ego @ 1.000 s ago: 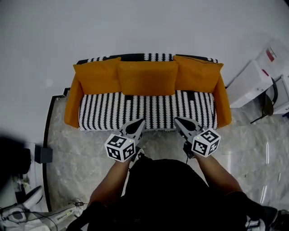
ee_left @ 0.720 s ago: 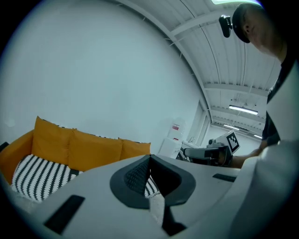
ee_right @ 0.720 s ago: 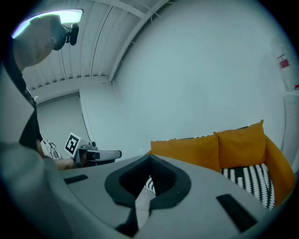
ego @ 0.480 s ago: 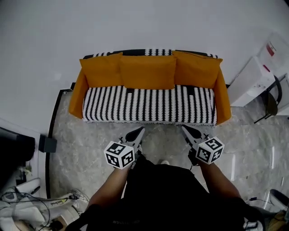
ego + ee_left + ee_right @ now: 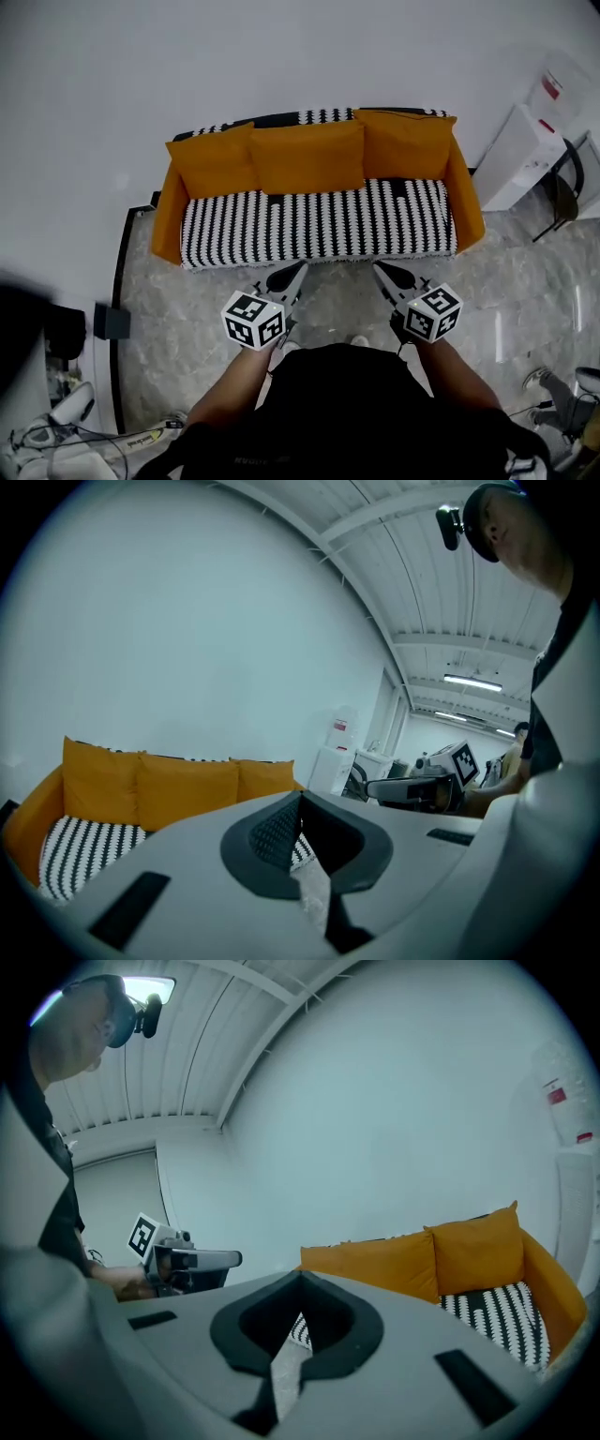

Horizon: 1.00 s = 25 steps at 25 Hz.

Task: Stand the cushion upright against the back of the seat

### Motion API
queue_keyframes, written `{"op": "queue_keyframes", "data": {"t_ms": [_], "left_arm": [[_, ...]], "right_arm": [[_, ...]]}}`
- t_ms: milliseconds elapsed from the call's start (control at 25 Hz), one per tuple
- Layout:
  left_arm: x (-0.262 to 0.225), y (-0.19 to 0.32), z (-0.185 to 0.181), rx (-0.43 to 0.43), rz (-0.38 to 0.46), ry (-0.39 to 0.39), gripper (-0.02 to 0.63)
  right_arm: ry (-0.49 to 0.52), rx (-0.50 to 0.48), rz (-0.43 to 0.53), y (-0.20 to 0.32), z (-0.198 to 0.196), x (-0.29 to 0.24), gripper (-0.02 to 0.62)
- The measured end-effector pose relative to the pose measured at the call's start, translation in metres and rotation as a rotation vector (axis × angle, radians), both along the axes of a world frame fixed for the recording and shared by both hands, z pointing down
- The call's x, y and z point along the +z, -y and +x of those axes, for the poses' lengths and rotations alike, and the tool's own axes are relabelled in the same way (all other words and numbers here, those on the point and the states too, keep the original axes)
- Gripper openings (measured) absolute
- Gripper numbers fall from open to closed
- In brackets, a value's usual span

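Hanging shut and empty, the left tool [image 5: 292, 272] and right tool [image 5: 384, 272] sit short of the sofa [image 5: 319, 225], so any forward nudge could topple the upright cushions [image 5: 307, 157] ahead.

We hold our left gripper [image 5: 296, 270] and our right gripper [image 5: 380, 270] side by side ahead of our torso [image 5: 342, 412], well apart and about level with each other. Both point forward and slightly down, and their tips angle a little toward one another. Each pair of jaws is closed tip to tip, with nothing between them. The left cube [image 5: 253, 320] sits at the rear of the left gripper, and the right cube [image 5: 432, 312] at the rear of the right. Behind the cubes, our left forearm [image 5: 230, 389] and right forearm [image 5: 459, 370] run back to our body, bare and spreading outward.
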<state>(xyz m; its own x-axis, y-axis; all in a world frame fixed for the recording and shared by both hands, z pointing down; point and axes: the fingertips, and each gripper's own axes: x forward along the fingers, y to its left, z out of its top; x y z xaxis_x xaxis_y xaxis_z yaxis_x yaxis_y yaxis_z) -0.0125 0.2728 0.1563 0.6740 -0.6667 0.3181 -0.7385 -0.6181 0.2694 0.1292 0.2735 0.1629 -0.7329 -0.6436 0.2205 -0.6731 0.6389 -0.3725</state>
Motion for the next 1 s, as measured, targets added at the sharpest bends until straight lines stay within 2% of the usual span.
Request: {"op": "queue_keyframes", "data": {"t_ms": [160,400,800,1000], "left_arm": [[0.002,0.001,-0.028,0.022,-0.004,0.016,0.017],[0.004,-0.002,-0.055,0.035,-0.005,-0.005,0.017],[0.004,0.0,-0.071,0.046,0.007,-0.013,0.017],[0.004,-0.004,-0.073,0.046,0.013,-0.009,0.017]], "right_arm": [[0.007,0.038,0.014,0.003,-0.027,-0.006,0.035],[-0.01,0.068,0.019,-0.001,-0.05,-0.01,0.035],[-0.013,0.099,-0.02,-0.006,-0.06,0.0,0.035],[-0.02,0.093,-0.009,-0.006,-0.061,-0.002,0.035]]}}
